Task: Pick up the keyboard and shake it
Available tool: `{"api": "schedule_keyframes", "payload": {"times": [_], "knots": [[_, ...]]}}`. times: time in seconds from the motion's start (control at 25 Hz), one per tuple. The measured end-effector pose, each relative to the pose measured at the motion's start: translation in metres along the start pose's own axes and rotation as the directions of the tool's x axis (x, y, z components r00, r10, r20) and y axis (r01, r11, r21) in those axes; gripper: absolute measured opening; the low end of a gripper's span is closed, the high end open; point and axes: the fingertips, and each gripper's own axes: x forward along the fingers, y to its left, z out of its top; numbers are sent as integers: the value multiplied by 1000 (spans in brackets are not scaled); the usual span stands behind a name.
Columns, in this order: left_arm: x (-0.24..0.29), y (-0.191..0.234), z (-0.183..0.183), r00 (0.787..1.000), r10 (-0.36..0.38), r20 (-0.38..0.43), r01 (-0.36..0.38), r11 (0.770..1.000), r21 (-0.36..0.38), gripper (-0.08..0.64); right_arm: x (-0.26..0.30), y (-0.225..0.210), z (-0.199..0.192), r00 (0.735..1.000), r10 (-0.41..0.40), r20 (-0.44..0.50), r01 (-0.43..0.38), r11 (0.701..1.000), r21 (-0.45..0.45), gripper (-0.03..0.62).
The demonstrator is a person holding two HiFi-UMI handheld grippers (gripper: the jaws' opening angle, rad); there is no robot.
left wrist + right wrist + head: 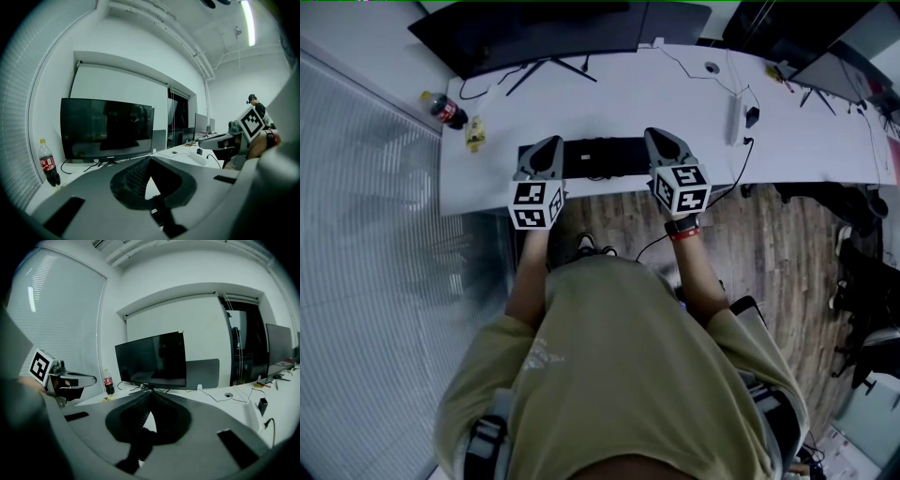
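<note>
black keyboard [602,157], near desk [628,103] front edge

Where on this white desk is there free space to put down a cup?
The widest bare patch of desk lies right of the white strip, before the clutter at the right end. A smaller one lies between keyboard and monitor. Crowded: the left corner, with bottle and yellow item.

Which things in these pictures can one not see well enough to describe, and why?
Ends of the keyboard: head view, covered by the left tongs and right tongs; contact unclear.
Keyboard in both gripper views: not visible; the tongs' own bodies fill the foreground.
Label of the bottle: too small everywhere.
</note>
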Motion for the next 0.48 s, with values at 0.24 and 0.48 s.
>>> {"api": "schedule_keyframes", "payload": {"times": [0.24, 0.48], "knots": [[2, -32, -26, 999, -26, -34, 27, 999, 33, 18, -23, -13, -27, 1000, -19, 15, 19, 999, 39, 23], [2, -91, -108, 970, -19, -242, 37, 997, 72, 20, -62, -36, -104, 993, 13, -121, 5, 989, 145, 23]]}}
